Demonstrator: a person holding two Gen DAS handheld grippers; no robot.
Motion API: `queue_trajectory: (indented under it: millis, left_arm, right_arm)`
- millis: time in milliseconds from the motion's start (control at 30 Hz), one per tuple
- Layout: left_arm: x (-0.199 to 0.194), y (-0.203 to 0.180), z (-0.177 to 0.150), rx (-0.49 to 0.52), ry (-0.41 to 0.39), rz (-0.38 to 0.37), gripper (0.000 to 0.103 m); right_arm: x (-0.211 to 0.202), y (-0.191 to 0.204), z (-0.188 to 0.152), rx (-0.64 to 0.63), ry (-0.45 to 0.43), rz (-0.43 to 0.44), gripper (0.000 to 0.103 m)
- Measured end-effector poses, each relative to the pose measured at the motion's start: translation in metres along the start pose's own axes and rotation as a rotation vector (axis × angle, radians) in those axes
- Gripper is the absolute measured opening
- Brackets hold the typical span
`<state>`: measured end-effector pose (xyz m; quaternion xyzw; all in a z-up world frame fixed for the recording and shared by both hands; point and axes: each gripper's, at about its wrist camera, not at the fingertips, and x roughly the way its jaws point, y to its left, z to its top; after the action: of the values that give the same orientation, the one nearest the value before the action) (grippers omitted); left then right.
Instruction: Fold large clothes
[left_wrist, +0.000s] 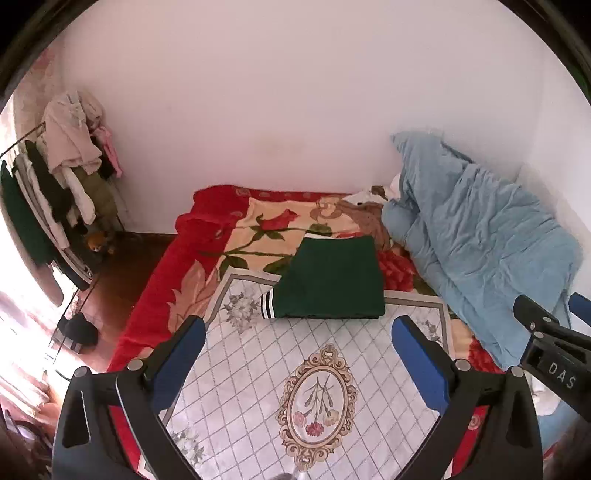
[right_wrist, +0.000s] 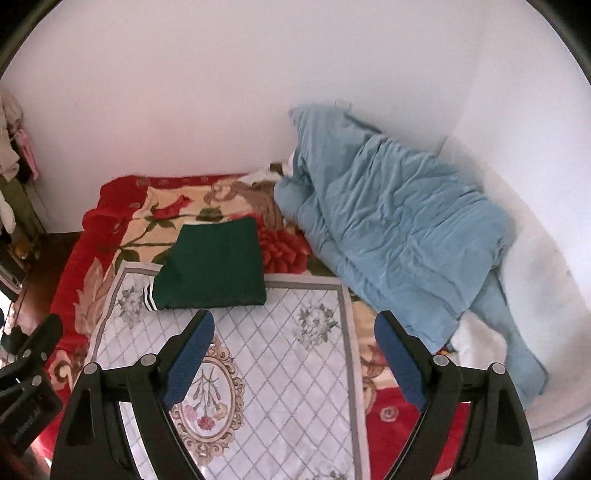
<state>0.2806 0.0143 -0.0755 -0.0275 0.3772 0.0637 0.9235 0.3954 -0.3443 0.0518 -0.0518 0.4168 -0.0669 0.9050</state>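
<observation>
A dark green garment (left_wrist: 328, 280) (right_wrist: 214, 271) lies folded into a flat rectangle at the far edge of a white quilted mat (left_wrist: 332, 369) (right_wrist: 280, 354). A striped cuff shows at its left corner. My left gripper (left_wrist: 299, 328) hovers high above the mat, open, nothing between its blue pads (left_wrist: 181, 358). My right gripper (right_wrist: 295, 325) is also open and empty, well above the mat and short of the garment. Its black frame shows at the right edge of the left wrist view (left_wrist: 546, 336).
The mat lies on a bed with a red floral blanket (left_wrist: 258, 225) (right_wrist: 122, 225). A bunched light blue duvet (left_wrist: 476, 236) (right_wrist: 399, 229) fills the right side against the white wall. A rack of hanging clothes (left_wrist: 62, 173) stands left of the bed on the wooden floor.
</observation>
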Motion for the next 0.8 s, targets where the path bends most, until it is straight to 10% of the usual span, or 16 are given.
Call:
queue_trajectory:
  millis: [800]
  left_arm:
    - [-0.094,0.014,-0.001,-0.020,-0.005,0.016,0.103]
  right_arm:
    - [-0.138,-0.015,-0.001,-0.020,-0.052,0.072,0.095]
